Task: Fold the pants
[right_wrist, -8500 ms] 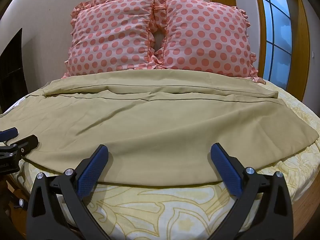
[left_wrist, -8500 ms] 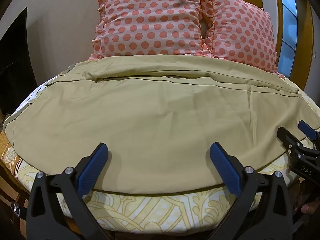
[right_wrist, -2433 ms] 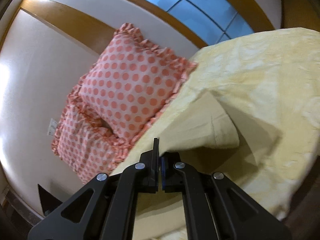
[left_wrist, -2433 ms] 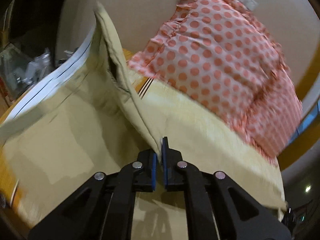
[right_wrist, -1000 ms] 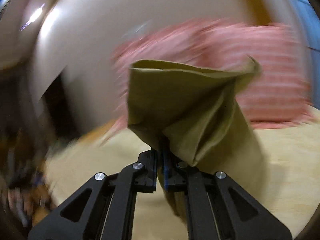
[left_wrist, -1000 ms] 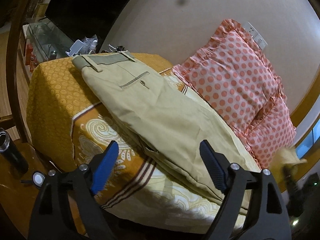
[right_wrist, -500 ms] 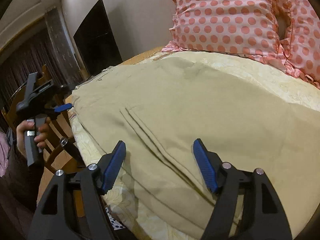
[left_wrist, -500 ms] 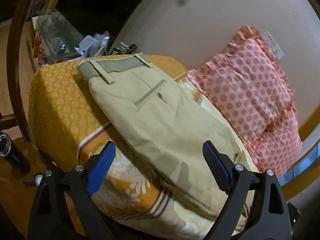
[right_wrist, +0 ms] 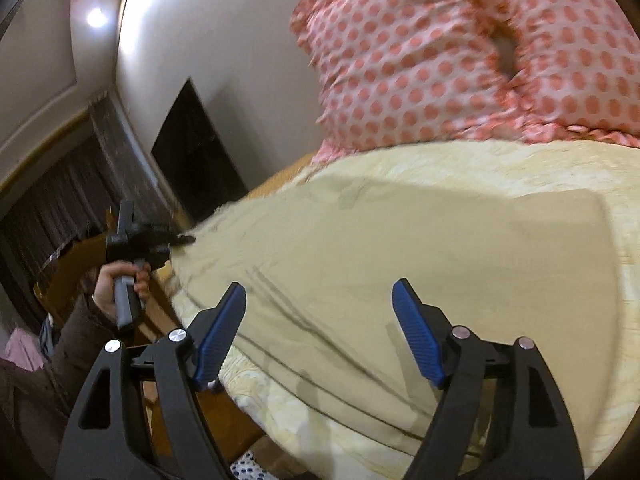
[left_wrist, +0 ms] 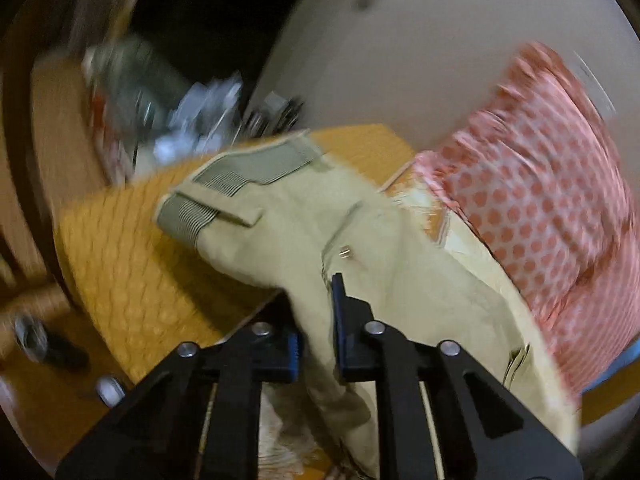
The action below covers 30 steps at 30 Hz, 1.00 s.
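The khaki pants [left_wrist: 384,264] lie folded along the bed, waistband [left_wrist: 240,176] at the near left end. My left gripper [left_wrist: 316,340] is shut on the near edge of the pants below the back pocket, and the cloth bunches up between its pads. In the right wrist view the pants [right_wrist: 400,248] spread flat over the bedspread. My right gripper [right_wrist: 320,332] is open and empty above their near edge. The left gripper [right_wrist: 180,240] shows there at the far left end of the pants, held by a hand.
Two pink polka-dot pillows [right_wrist: 460,52] stand against the wall at the head of the bed. The yellow bedspread [right_wrist: 500,164] covers the bed; its orange part [left_wrist: 120,248] hangs at the left end. A cluttered side table [left_wrist: 168,92] and a dark screen [right_wrist: 192,148] stand left of the bed.
My left gripper moved in and shut on the pants' near edge by the back pocket. My right gripper stayed open and shifted slightly over the pants.
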Each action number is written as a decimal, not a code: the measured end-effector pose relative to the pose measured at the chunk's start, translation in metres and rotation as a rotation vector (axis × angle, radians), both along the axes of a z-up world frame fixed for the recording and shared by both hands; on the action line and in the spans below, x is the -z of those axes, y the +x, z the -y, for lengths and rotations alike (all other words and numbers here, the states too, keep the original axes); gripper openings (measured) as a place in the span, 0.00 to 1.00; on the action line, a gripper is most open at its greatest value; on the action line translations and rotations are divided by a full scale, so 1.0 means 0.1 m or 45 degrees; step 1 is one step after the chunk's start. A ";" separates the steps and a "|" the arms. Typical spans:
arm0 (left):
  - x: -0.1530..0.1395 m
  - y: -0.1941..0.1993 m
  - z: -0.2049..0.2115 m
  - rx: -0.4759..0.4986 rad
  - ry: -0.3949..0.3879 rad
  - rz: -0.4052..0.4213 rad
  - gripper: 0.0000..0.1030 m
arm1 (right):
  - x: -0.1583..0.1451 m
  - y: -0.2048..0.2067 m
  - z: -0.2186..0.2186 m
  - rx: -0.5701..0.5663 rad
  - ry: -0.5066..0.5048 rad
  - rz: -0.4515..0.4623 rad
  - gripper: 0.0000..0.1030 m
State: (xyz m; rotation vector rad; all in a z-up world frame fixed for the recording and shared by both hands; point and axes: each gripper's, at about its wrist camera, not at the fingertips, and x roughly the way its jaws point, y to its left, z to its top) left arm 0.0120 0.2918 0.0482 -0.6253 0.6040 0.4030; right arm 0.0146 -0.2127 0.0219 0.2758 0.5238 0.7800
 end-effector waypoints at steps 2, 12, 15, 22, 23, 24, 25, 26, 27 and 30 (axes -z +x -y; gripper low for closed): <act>-0.33 0.09 0.33 0.112 0.134 0.063 0.10 | -0.02 0.02 0.19 0.059 0.033 0.007 0.76; -0.75 0.08 3.31 1.217 0.607 0.316 0.11 | 0.12 0.09 1.34 0.388 0.422 -0.164 0.80; -0.20 0.01 3.90 1.462 0.662 0.168 0.11 | 0.25 0.15 1.54 0.410 0.558 -0.261 0.80; -0.01 -0.20 3.65 1.563 0.505 0.117 0.31 | 0.28 0.42 1.43 0.346 0.471 -0.387 0.79; -0.12 -0.21 3.54 1.526 0.450 0.157 0.44 | 0.29 0.47 1.40 0.331 0.456 -0.413 0.75; -0.22 -0.18 3.35 1.469 0.398 0.192 0.57 | 0.29 0.53 1.37 0.320 0.433 -0.431 0.71; -0.30 -0.10 3.09 1.374 0.349 0.213 0.60 | 0.29 0.60 1.33 0.314 0.384 -0.444 0.69; -0.33 0.00 2.89 1.279 0.327 0.203 0.62 | 0.29 0.65 1.30 0.328 0.331 -0.455 0.62; -0.33 0.14 2.64 1.158 0.309 0.159 0.61 | 0.29 0.69 1.27 0.347 0.282 -0.462 0.57; -0.17 0.56 2.13 0.969 0.197 -0.012 0.60 | 0.30 0.82 1.21 0.404 0.157 -0.484 0.48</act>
